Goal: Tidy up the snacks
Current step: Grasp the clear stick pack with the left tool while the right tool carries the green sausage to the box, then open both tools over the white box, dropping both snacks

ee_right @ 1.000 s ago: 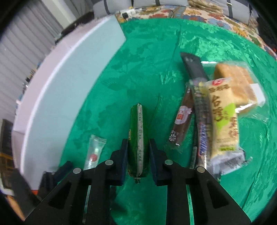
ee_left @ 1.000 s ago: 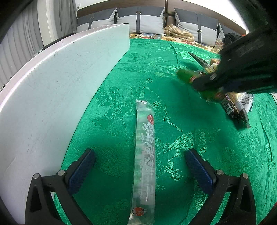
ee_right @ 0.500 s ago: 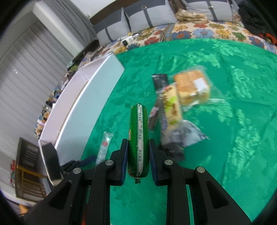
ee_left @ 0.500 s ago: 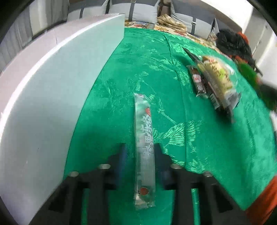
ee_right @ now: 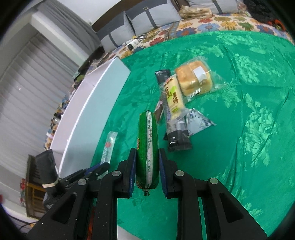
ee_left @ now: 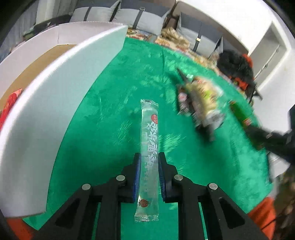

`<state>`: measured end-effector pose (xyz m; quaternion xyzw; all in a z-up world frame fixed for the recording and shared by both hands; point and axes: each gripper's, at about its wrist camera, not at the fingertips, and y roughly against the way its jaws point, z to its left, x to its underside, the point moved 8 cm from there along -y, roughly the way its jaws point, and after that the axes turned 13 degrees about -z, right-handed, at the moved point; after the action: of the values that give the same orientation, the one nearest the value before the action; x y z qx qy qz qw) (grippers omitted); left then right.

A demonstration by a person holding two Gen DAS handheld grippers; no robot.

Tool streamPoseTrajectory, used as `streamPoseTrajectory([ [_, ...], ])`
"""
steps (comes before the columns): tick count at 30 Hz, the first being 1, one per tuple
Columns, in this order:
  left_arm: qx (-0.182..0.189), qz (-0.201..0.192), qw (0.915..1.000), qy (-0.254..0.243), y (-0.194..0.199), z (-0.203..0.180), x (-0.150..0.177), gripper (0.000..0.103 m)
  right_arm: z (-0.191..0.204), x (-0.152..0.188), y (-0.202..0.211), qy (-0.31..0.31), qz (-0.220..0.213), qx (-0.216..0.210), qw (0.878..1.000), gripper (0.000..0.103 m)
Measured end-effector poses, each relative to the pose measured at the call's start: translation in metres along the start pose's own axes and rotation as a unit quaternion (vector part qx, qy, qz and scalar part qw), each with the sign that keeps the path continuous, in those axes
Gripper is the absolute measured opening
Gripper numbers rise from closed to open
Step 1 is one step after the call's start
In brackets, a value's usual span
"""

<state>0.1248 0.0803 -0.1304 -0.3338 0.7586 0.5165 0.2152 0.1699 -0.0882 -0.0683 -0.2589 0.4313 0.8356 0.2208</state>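
Note:
My left gripper point(ee_left: 149, 162) is shut on a long clear snack stick point(ee_left: 149, 140) with white print, held a little above the green cloth point(ee_left: 103, 129). In the right wrist view that stick point(ee_right: 109, 145) shows at lower left with the left gripper point(ee_right: 99, 169) on it. My right gripper point(ee_right: 147, 157) is shut on a green sausage point(ee_right: 147, 140), raised over the cloth; the sausage point(ee_left: 241, 114) also shows at the far right of the left wrist view. A heap of packets point(ee_right: 177, 103) with a bread pack point(ee_right: 193, 77) lies on the cloth.
A white box point(ee_left: 60, 103) with a tall wall stands along the left; a red packet point(ee_left: 9, 103) lies inside it. Cushions point(ee_right: 147, 14) and a flowered spread point(ee_right: 212, 24) lie beyond the green cloth. A dark bag point(ee_left: 236, 64) sits at far right.
My left gripper closed on the clear stick and lifted it. My right gripper carried the green sausage up and away to the right of the packet heap.

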Motion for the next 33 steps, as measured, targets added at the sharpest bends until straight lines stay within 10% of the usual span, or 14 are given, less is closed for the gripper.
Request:
streamPoseTrajectory([
  [9, 0.026, -0.089, 0.9923, 0.082, 0.076, 0.034, -0.079, 0.017, 0.087, -0.029, -0.018, 0.043, -0.004, -0.058, 0.997, 0.024],
  [22, -0.139, -0.097, 0.9788, 0.115, 0.098, 0.201, -0.118, 0.020, 0.291, -0.021, -0.123, 0.166, 0.016, -0.147, 0.975, 0.027],
  [23, -0.147, -0.094, 0.9781, 0.114, 0.097, 0.207, -0.116, 0.026, 0.293, -0.018, -0.130, 0.171, 0.017, -0.142, 0.975, 0.033],
  [25, -0.156, -0.091, 0.9765, 0.118, 0.096, 0.218, -0.111, 0.071, 0.288, -0.015, -0.138, 0.172, 0.017, -0.129, 0.976, 0.058],
  [27, -0.169, -0.124, 0.9699, 0.124, 0.109, 0.224, -0.112, 0.086, 0.279, -0.020, -0.128, 0.166, 0.002, -0.129, 0.978, 0.062],
  [33, -0.129, -0.150, 0.9690, 0.147, 0.123, 0.197, -0.103, 0.088, 0.204, -0.037, -0.083, 0.215, -0.068, -0.060, 0.972, 0.071],
])
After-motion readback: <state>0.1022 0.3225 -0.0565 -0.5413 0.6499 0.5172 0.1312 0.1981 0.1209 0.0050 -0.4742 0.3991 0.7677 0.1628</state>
